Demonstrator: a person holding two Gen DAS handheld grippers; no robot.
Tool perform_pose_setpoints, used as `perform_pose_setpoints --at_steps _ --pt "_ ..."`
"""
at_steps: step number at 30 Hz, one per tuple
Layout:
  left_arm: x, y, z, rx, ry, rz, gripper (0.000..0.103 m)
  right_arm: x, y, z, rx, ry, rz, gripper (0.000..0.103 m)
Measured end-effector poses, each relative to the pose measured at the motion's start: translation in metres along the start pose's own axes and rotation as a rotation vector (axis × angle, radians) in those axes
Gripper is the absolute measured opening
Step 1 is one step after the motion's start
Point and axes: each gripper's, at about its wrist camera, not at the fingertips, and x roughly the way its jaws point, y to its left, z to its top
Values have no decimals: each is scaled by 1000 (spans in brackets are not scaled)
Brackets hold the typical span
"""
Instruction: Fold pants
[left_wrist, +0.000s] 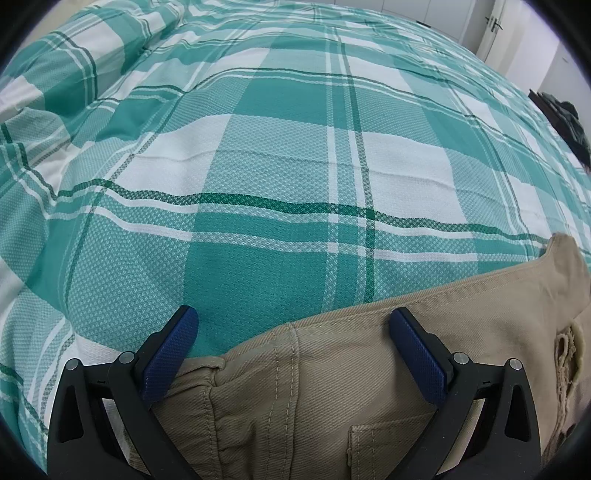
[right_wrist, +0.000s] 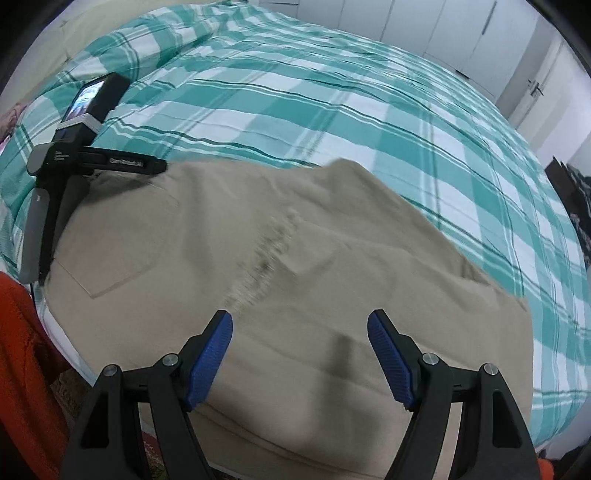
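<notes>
Beige pants (right_wrist: 295, 258) lie spread on a bed with a green and white plaid cover (right_wrist: 369, 110). In the left wrist view the waistband end of the pants (left_wrist: 314, 387) with a belt loop and pocket fills the lower frame. My left gripper (left_wrist: 293, 325) is open, its blue pads straddling the waistband edge just above the cloth. My right gripper (right_wrist: 299, 328) is open above the middle of the pants. The left gripper's body (right_wrist: 74, 147) also shows in the right wrist view at the pants' far left corner.
The plaid cover (left_wrist: 258, 147) stretches far beyond the pants. A dark heap (left_wrist: 569, 122) lies at the bed's right edge. White wardrobe doors (right_wrist: 461, 33) stand behind the bed. An orange sleeve (right_wrist: 22, 350) is at the lower left.
</notes>
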Motion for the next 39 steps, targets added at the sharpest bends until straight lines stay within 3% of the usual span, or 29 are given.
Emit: perform_pose_setpoints --at_steps 9,27,39 --pt "0 0 0 0 1 0 103 28 26 1 -54 87 -10 75" --pt "0 0 0 -1 0 0 103 23 25 -3 -6 36 30 75" --pt "0 0 0 -1 0 1 103 10 36 -5 -56 8 50 75"
